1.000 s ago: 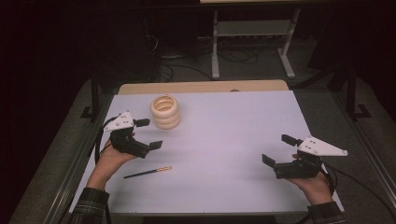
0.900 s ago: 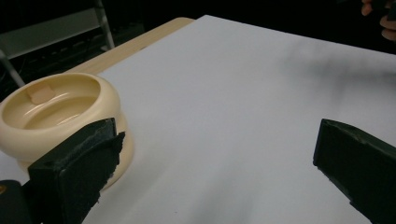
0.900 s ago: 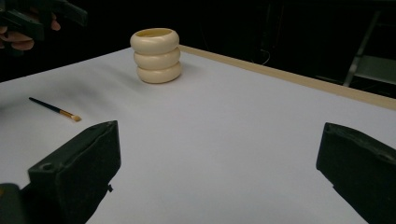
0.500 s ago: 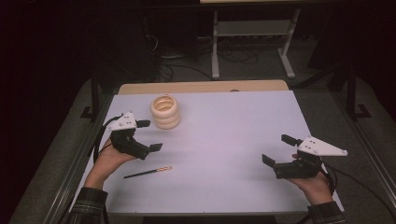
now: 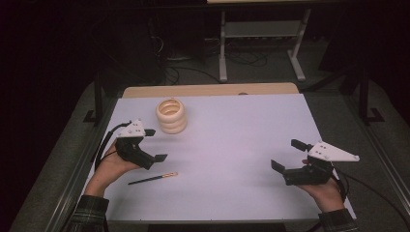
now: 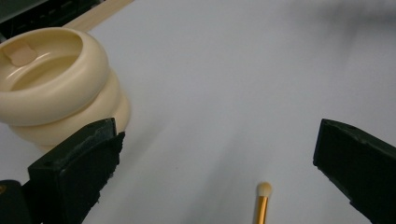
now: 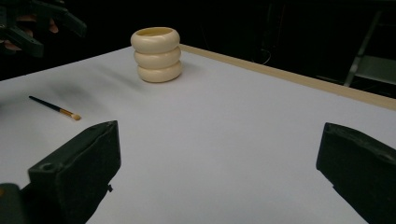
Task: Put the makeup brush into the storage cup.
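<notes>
A cream ribbed holder (image 5: 171,115) made of three stacked rings stands upright at the back left of the white table (image 5: 232,125); I also see the holder (image 6: 56,88) in the left gripper view and the holder (image 7: 157,54) in the right gripper view. A thin black brush (image 5: 153,178) with a gold ferrule and pale tip lies flat near the front left; its tip (image 6: 264,191) shows between my left jaws, and the brush (image 7: 55,108) shows far left in the right gripper view. My left gripper (image 5: 153,145) is open, just above the brush and in front of the holder. My right gripper (image 5: 289,154) is open at the front right, holding nothing.
A wooden strip (image 5: 208,90) runs along the table's far edge. Behind it stands a metal stand (image 5: 261,34) with cables on a dark floor. Metal rails (image 5: 72,179) flank the table's sides.
My left gripper has drifted slightly forward and right, toward the brush. The right gripper, holder and brush have stayed put.
</notes>
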A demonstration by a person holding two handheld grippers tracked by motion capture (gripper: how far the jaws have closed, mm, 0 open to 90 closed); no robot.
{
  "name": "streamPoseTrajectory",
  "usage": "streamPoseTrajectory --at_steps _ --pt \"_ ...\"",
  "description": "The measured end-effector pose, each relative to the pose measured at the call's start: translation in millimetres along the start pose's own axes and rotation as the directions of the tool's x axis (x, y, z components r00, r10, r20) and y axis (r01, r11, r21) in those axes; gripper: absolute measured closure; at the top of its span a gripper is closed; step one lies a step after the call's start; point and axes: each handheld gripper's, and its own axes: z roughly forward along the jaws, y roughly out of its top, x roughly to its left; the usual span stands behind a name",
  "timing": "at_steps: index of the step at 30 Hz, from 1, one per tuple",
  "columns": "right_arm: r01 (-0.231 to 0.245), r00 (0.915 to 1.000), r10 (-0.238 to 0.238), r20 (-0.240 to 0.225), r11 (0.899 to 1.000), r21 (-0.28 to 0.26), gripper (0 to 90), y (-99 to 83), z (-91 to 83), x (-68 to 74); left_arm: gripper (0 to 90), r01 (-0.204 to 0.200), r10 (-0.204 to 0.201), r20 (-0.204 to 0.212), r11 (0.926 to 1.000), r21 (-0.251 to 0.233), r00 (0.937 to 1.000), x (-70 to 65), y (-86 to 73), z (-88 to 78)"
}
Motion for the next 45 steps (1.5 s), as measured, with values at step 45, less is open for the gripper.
streamPoseTrajectory --at_steps 45 --pt "0.001 1.0 -0.001 0.0 1.0 -0.004 0.0 0.1 -0.5 0.8 0.4 -0.071 0.056 0.059 0.9557 0.286 0.9967 -9.0 -11.1 20.9"
